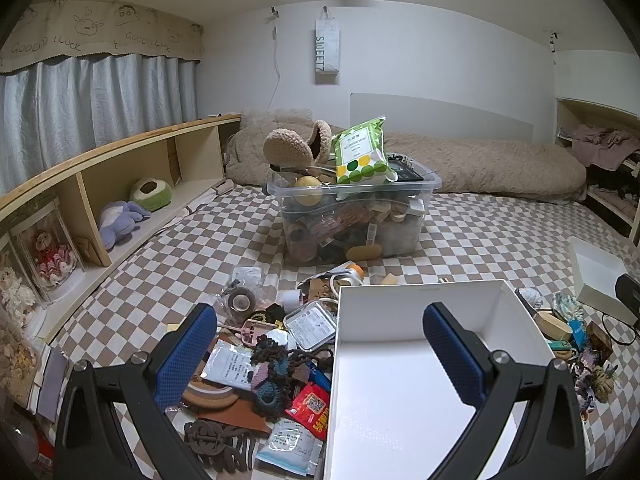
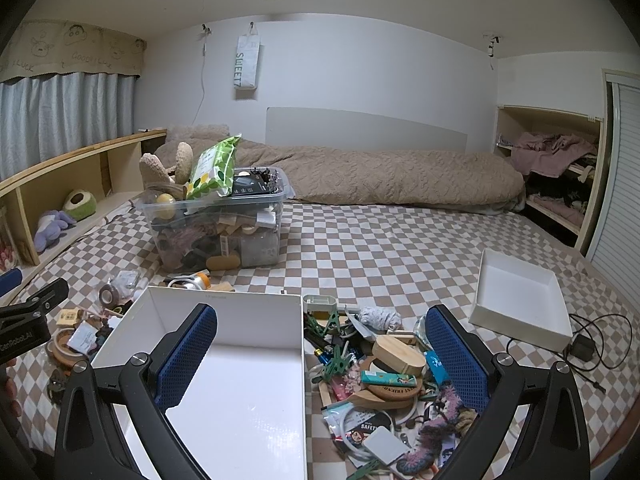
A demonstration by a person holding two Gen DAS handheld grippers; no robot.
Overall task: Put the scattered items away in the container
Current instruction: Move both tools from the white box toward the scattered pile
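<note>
The white box (image 1: 404, 392) sits open and empty on the checkered bedcover (image 2: 400, 248), nearest of all, with clutter pressed against both side walls. The left gripper (image 1: 320, 352) hangs wide open, holding nothing, one finger over the left pile (image 1: 272, 368), the other over the box. The right gripper (image 2: 322, 354) is equally wide and empty, straddling the box's right wall and the right pile (image 2: 384, 380). Beyond lies bare cover, then a full clear bin (image 1: 352, 216); the lid (image 2: 520, 300) rests apart to the right.
</note>
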